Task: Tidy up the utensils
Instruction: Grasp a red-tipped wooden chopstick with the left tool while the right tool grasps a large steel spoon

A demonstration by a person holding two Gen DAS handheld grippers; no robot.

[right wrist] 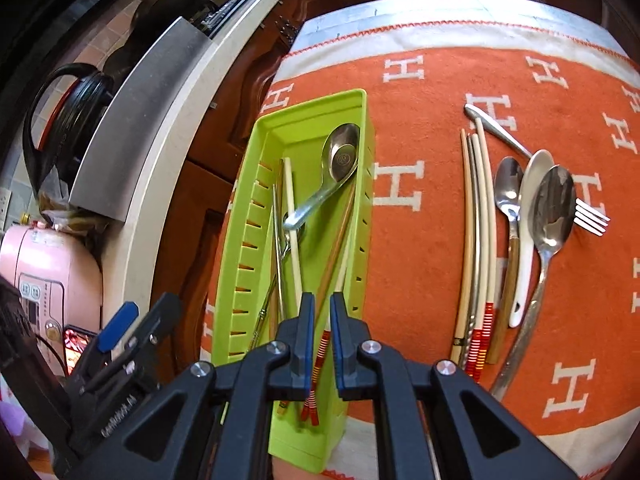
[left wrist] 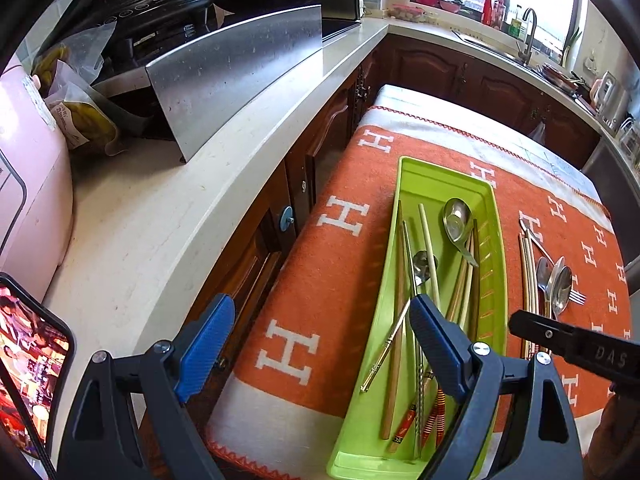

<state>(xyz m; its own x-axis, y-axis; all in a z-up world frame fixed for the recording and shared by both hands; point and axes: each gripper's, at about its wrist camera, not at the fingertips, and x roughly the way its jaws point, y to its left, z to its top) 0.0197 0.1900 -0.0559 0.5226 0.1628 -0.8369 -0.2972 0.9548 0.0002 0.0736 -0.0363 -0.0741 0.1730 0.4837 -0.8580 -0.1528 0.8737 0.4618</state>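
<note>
A green utensil tray (left wrist: pixel 410 172) (right wrist: pixel 312 110) lies on an orange blanket and holds chopsticks and a large steel spoon (left wrist: pixel 457 217) (right wrist: pixel 340 156). My right gripper (right wrist: pixel 322 304) hovers over the tray's near end with its jaws nearly closed; red-striped chopsticks (right wrist: pixel 320 356) lie in the narrow gap, and I cannot tell whether they are gripped. My left gripper (left wrist: pixel 322 312) is open and empty at the tray's left edge. Loose chopsticks (right wrist: pixel 478 232) (left wrist: pixel 527 264), spoons (right wrist: pixel 554 208) (left wrist: pixel 558 284) and a fork (right wrist: pixel 592 216) lie on the blanket to the right of the tray.
The blanket (left wrist: pixel 344 248) (right wrist: pixel 420 120) covers a small table beside a kitchen counter (left wrist: pixel 168 208). On the counter stand a steel splash guard (left wrist: pixel 236 76), a pink appliance (left wrist: pixel 32 184) (right wrist: pixel 48 272) and a lit phone (left wrist: pixel 28 360). Wooden cabinets (left wrist: pixel 440 68) are behind.
</note>
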